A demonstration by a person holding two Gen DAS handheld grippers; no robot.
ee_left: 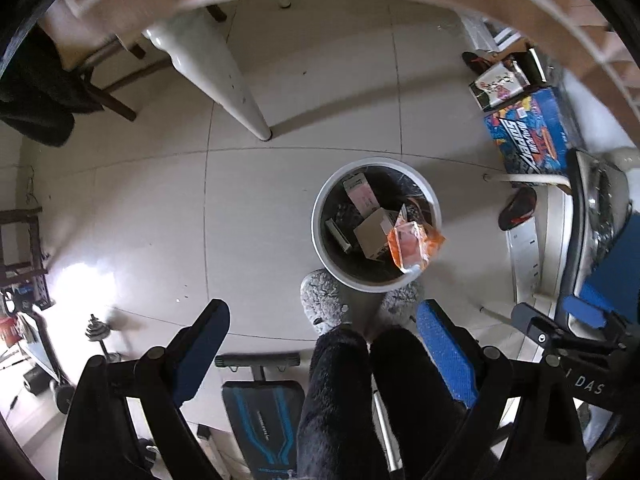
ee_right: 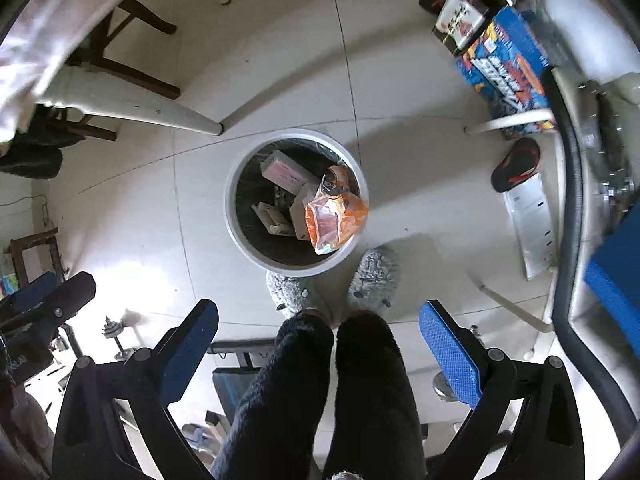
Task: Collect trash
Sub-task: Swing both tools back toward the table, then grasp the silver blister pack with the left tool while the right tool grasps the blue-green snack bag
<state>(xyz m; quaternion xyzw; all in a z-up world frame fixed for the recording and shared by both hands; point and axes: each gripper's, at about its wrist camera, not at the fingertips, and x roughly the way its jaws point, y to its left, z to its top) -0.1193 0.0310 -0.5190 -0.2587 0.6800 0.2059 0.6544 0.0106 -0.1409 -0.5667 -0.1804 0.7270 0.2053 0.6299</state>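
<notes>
A round white trash bin (ee_left: 332,256) with a dark liner stands on the tiled floor, seen from above in both views; it also shows in the right wrist view (ee_right: 240,232). It holds small cardboard boxes (ee_left: 374,236) and a pink-white box (ee_right: 284,170). An orange plastic wrapper (ee_left: 414,242) is at the bin's near right rim, not in any gripper; it shows in the right wrist view too (ee_right: 334,218). My left gripper (ee_left: 324,336) is open and empty, high above the floor. My right gripper (ee_right: 320,332) is open and empty, also high above the bin.
The person's dark fuzzy legs (ee_right: 328,392) and grey slippers (ee_right: 374,276) stand just before the bin. A white table leg (ee_left: 228,80) is at the far left, a blue printed box (ee_left: 528,136) and black-red shoe (ee_right: 516,164) at the right, a dumbbell (ee_left: 98,334) at the lower left.
</notes>
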